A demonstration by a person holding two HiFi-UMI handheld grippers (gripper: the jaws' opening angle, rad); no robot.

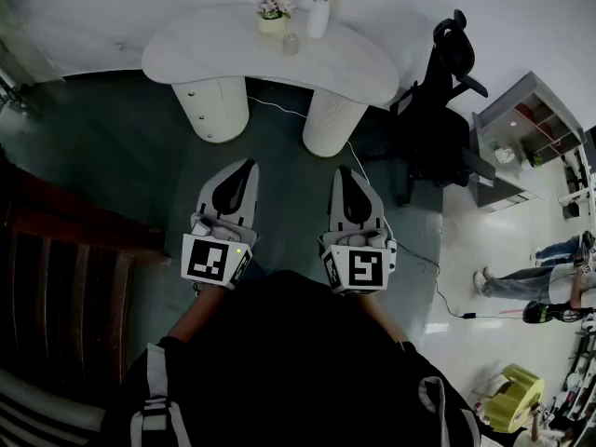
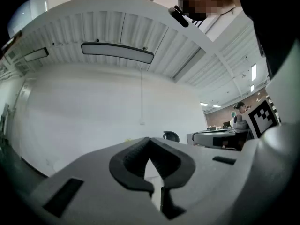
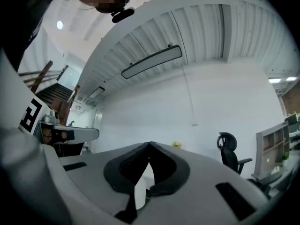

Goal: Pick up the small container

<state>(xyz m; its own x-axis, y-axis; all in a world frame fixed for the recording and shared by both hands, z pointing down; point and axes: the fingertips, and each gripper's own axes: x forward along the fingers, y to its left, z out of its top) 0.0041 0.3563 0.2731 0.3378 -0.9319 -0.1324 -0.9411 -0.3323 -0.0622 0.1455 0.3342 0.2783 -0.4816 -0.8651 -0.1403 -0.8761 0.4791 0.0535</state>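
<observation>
The small container (image 1: pixel 291 44), a little pale jar, stands on the white curved table (image 1: pixel 205 40) at the far side of the head view. Beside it are a flower pot (image 1: pixel 272 15) and a white vase (image 1: pixel 318 13) with flowers. My left gripper (image 1: pixel 249 165) and right gripper (image 1: pixel 342 171) hang side by side over the dark floor, well short of the table. Both point toward it. The left gripper (image 2: pixel 149 140) has its jaws meeting at the tips with nothing between them. So does the right gripper (image 3: pixel 149 145). The container is not seen in either gripper view.
A black office chair (image 1: pixel 440 110) stands right of the table, with a grey shelf unit (image 1: pixel 523 136) beyond it. A cable (image 1: pixel 424 259) runs across the floor. Dark wooden furniture (image 1: pixel 56 268) fills the left. A person's legs (image 1: pixel 521 282) show at the right edge.
</observation>
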